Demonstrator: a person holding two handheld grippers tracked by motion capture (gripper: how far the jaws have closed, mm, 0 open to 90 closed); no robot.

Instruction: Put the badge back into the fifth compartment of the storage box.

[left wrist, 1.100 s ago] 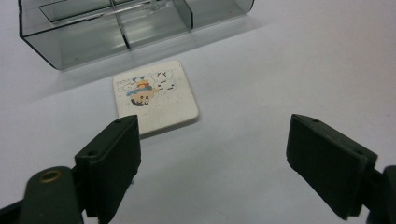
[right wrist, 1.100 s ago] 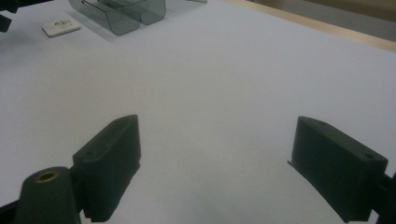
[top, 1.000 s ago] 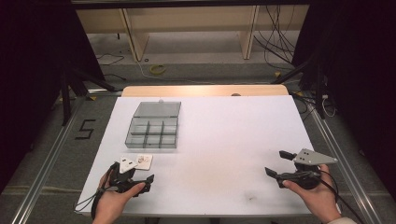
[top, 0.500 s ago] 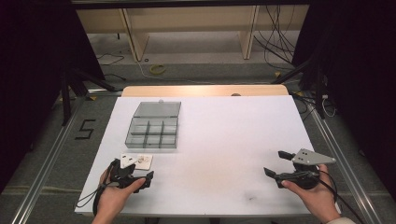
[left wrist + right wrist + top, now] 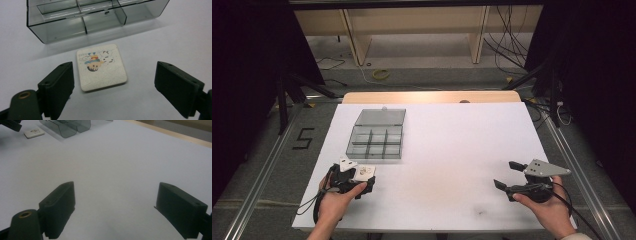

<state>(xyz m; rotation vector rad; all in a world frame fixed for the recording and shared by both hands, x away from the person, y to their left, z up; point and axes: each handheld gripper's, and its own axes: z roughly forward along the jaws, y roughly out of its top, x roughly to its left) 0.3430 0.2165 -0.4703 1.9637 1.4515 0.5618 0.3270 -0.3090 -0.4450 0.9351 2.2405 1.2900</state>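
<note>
**Left gripper lining up on the printed tile beside the clear box**

Landmark: clear compartment box [image 5: 377, 137], lid swung back, standing on the white table [image 5: 452, 150].

Just in front of the box, on its near side: small white square tile [image 5: 101, 66] with a cartoon print, flat on the table, apart from the box wall. Also visible in the high view [image 5: 363, 172].

Left gripper [image 5: 357, 182] at the tile, moved slightly closer to the box than a second ago. Jaws spread wide, released, one on each side of the tile in the left gripper view [image 5: 113, 87], neither touching it. Nothing held.

Far to the right of the box, near the table's right edge: right gripper [image 5: 507, 175], jaws parted, empty, roughly where it was a second ago. Bare table between its jaws in the right gripper view [image 5: 115, 210].

Judgement: small advance points to a pick just beginning; tile not yet gripped. Thin and flat, likely hard to catch by the edges. Box compartments look empty, likely destination.
</note>
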